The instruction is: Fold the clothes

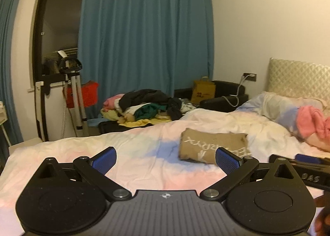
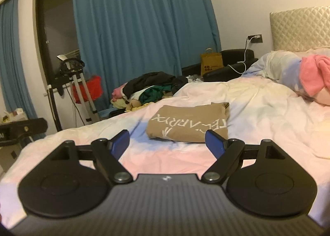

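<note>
A tan garment with white lettering (image 1: 212,145) lies folded into a flat rectangle on the pastel bedsheet (image 1: 134,149); it also shows in the right wrist view (image 2: 189,123). My left gripper (image 1: 166,160) is open and empty, held above the sheet just short of the garment. My right gripper (image 2: 167,143) is open and empty, also just short of the garment. The right gripper's body shows at the right edge of the left wrist view (image 1: 305,165).
A pile of unfolded clothes (image 1: 144,108) lies past the bed's far edge, also in the right wrist view (image 2: 148,89). A pillow with a pink cloth (image 2: 313,75) lies by the headboard. A black chair with a paper bag (image 2: 212,62) and a tripod stand (image 1: 72,91) stand beyond.
</note>
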`<state>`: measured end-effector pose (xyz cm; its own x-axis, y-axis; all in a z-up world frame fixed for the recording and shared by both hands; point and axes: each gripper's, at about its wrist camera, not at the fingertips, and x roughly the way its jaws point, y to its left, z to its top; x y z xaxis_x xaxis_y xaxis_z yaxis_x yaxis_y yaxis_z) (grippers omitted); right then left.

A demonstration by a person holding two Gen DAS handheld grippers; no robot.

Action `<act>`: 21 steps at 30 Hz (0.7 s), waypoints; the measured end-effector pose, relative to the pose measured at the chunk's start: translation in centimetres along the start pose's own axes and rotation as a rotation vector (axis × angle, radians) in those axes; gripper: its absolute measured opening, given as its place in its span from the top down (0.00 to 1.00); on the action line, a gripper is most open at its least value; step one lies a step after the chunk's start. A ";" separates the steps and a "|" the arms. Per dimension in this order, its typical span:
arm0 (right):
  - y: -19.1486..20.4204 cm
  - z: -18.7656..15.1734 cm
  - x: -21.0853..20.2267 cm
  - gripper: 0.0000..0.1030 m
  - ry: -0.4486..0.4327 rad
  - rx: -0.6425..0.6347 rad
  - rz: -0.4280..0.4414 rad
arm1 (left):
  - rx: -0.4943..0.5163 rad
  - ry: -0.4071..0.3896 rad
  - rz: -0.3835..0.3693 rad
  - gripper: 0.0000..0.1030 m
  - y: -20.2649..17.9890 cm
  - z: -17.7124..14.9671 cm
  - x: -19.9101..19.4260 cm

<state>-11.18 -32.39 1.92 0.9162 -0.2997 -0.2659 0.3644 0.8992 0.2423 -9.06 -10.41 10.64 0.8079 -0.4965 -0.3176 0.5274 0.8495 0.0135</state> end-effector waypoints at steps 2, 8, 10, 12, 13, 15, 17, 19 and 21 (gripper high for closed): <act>0.1 -0.1 0.0 0.21 -0.006 -0.009 0.004 | -0.008 0.004 0.010 0.00 0.4 -0.6 0.5; 0.2 -0.5 0.4 0.21 0.004 -0.027 0.019 | -0.029 0.011 0.027 0.00 1.5 -2.1 1.2; 0.1 -0.5 0.5 0.21 0.012 -0.022 0.018 | -0.023 0.013 0.035 0.00 1.4 -2.3 1.3; -0.1 -0.4 0.4 0.21 0.008 -0.013 0.019 | -0.018 0.014 0.042 0.00 1.3 -2.4 1.3; -0.2 -0.5 0.4 0.21 0.008 -0.012 0.018 | -0.016 0.014 0.045 0.00 1.2 -2.5 1.4; -0.1 -0.7 0.6 0.21 0.016 -0.019 0.006 | -0.020 0.015 0.047 0.00 1.3 -2.6 1.5; -0.1 -0.8 0.8 0.21 0.023 -0.023 -0.002 | -0.027 0.020 0.048 0.00 1.4 -2.8 1.6; -0.1 -0.8 0.8 0.21 0.022 -0.026 -0.003 | -0.032 0.023 0.051 0.00 1.5 -2.8 1.8; -0.1 -0.9 0.8 0.21 0.020 -0.027 -0.006 | -0.037 0.026 0.054 0.00 1.6 -2.9 1.9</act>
<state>-10.63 -32.48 0.87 0.9106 -0.2987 -0.2856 0.3647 0.9059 0.2154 -7.45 -9.49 7.32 0.8277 -0.4450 -0.3420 0.4725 0.8813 -0.0031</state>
